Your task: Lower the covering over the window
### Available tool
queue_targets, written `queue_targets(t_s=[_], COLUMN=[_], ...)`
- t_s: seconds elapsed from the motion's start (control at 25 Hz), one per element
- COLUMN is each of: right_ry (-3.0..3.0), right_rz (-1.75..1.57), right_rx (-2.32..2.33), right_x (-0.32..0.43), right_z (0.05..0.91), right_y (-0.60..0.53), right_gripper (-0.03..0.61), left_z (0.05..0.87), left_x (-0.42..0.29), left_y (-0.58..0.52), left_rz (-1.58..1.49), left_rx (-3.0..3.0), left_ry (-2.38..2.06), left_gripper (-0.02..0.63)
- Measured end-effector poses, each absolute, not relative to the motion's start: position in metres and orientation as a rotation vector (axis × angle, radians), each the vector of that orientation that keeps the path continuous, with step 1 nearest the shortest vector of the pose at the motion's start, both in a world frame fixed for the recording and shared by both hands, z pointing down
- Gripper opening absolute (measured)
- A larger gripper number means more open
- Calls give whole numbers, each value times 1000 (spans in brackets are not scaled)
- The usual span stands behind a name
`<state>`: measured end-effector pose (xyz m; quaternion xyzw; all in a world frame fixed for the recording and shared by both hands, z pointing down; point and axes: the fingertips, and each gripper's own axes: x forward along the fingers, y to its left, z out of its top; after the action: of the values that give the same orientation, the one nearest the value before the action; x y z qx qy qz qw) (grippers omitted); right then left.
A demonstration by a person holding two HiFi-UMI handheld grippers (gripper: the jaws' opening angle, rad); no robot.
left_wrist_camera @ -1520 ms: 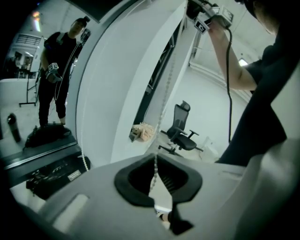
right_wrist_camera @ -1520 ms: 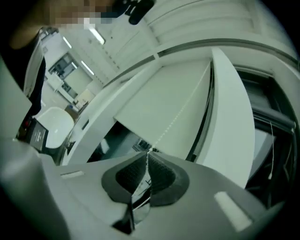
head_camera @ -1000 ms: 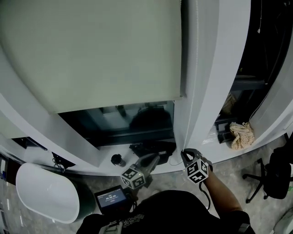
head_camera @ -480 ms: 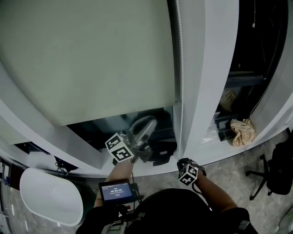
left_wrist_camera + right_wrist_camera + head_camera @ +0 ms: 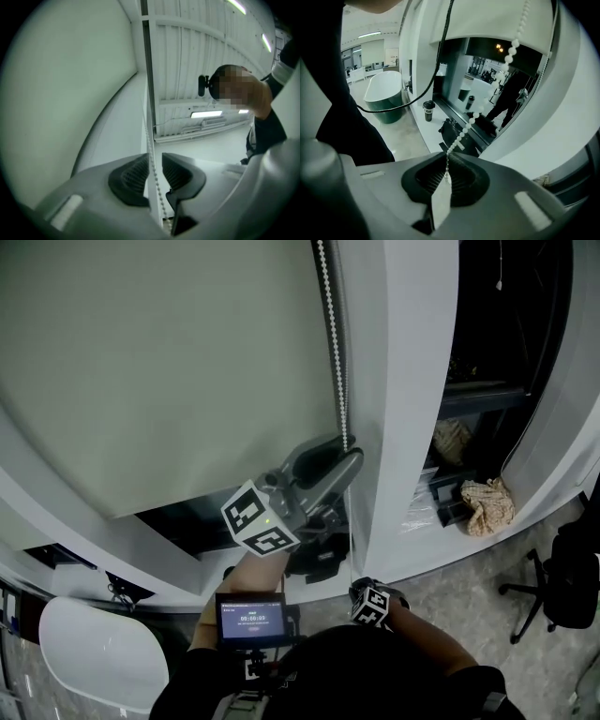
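A pale green roller blind (image 5: 169, 362) covers most of the window, with dark glass showing under its bottom edge. Its white bead chain (image 5: 333, 334) hangs along the right side of the frame. My left gripper (image 5: 352, 457) is raised to the chain, which runs between the ribbed pads (image 5: 133, 176) without being pressed. Its jaws are opening. My right gripper (image 5: 361, 589) sits low near my body, shut on the bead chain (image 5: 487, 101), which comes out taut from between its pads (image 5: 461, 180).
A black bag (image 5: 314, 554) lies on the window sill. A white bathtub (image 5: 89, 648) stands at the lower left. At the right are a crumpled cloth (image 5: 487, 502) and a black office chair (image 5: 553, 587). A dark cup (image 5: 428, 110) stands on the floor.
My left gripper rose from near the sill up to the bead chain and its jaws parted. My right gripper sank lower and towards my body, still holding the chain.
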<state>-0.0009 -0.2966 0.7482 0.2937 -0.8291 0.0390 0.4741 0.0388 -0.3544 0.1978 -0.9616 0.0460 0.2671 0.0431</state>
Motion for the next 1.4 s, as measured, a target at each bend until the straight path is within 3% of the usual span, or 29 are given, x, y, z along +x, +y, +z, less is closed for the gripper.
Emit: queue_targets(t_s=[0.08, 0.36, 0.48, 0.6, 0.72, 0.96, 1.24, 1.4], right_ry=[-2024, -2091, -2333, -2585, -2817, -3114, -3286, -3286], right_rz=[106, 502, 718, 782, 677, 230, 80, 59], right_rx=[712, 925, 1247, 1497, 1580, 1420, 1121, 1073], right_x=[1, 36, 63, 90, 98, 78, 43, 29], right_z=[750, 753, 701, 620, 528, 351, 202, 145], right_y=[-295, -281, -304, -325, -340, -343, -344, -354], right_gripper=[15, 36, 116, 114, 106, 112, 169, 168], left_z=[197, 266, 369, 515, 617, 741, 752, 751], left_x=[42, 36, 34, 43, 45, 37, 38, 41], left_y=[-363, -400, -417, -404, -361, -270, -251, -244], left_rz=[798, 553, 326, -112, -437, -912, -982, -957], left_rx=[-2961, -3014, -3134, -3309, -3413, -3440, -3487, -3512], left_ry=[199, 518, 644, 729, 734, 540, 420, 403], left_gripper=[20, 11, 11, 11, 11, 11, 12, 12])
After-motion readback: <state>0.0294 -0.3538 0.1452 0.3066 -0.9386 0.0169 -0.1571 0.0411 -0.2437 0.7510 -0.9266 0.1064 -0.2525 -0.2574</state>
